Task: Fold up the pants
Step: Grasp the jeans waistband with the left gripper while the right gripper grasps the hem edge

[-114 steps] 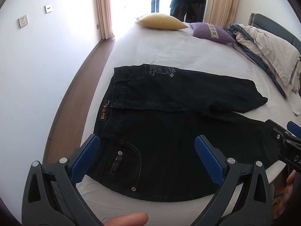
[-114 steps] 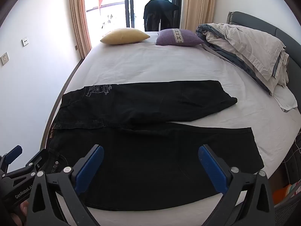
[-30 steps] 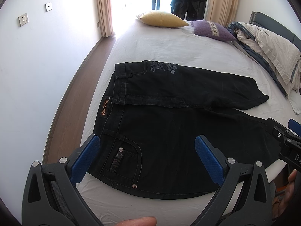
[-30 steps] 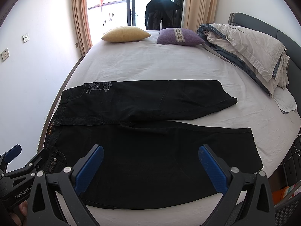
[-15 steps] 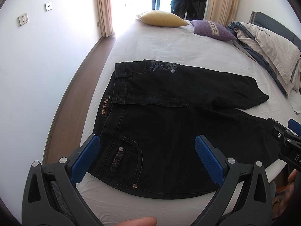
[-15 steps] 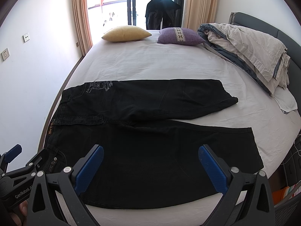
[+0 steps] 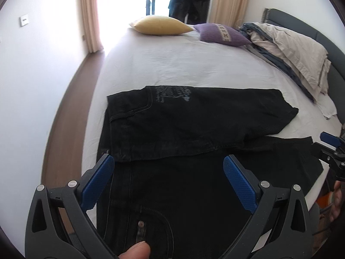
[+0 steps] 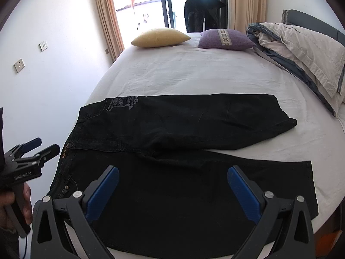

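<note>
Lying flat on white bed (image 8: pixel 194 75): black pants (image 8: pixel 183 129), legs splayed; left gripper (image 7: pixel 168 181), right gripper (image 8: pixel 172 185) jaws apart, empty.

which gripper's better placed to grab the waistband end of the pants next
Left. The left gripper hangs open right over the waistband end of the black pants, by the back pocket. The right gripper is open too, but sits toward the leg hems.

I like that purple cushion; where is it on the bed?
In both views the purple cushion lies at the bed's far end, right of the yellow pillow and left of the heaped duvet.
</note>
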Available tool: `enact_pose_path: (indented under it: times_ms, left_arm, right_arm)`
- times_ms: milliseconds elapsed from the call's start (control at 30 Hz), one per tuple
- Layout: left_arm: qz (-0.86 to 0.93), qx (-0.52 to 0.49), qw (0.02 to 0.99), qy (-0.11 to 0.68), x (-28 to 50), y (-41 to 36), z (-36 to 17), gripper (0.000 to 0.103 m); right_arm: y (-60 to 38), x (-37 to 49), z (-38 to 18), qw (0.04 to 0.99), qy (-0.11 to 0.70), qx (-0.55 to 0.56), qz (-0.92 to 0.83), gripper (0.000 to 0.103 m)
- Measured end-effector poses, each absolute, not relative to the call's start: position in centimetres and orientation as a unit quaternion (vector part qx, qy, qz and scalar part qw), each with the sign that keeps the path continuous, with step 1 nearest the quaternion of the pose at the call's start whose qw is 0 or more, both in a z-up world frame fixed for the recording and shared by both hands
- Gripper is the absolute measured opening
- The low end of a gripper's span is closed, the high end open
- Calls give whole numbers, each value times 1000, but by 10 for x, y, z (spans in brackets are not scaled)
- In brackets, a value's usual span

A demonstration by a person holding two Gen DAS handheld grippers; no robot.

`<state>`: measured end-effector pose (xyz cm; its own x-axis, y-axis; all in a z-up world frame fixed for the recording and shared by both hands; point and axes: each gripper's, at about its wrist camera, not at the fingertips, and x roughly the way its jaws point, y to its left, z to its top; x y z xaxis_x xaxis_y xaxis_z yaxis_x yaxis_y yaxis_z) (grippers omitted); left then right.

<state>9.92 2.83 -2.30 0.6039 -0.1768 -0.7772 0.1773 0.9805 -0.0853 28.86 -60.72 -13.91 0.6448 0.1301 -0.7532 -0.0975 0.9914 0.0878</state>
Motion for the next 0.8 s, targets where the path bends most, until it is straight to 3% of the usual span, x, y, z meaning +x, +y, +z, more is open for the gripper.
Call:
enact_pose_path:
  times_ms: [67, 300, 367, 533, 800]
  left_arm:
    - [-96, 16, 894, 437, 136, 37, -28, 103]
    - [-118, 115, 863, 477, 284, 51, -55, 103]
    - [-162, 127, 841, 500, 324, 51, -69, 102]
    - [-228, 129, 793, 549, 388, 40, -97, 67]
    - [-284, 180, 733, 591, 418, 6, -135, 55]
  right_arm:
    - [-614, 306, -142, 906, 416, 19, 78, 101]
    - [-632, 380, -160, 889, 433, 3, 147, 72]
    - [-634, 400, -165, 883, 439, 0, 167, 70]
    - [-631, 437, -176, 871, 443, -21, 213, 67]
    - [-625, 469, -192, 856, 450, -32, 251, 66]
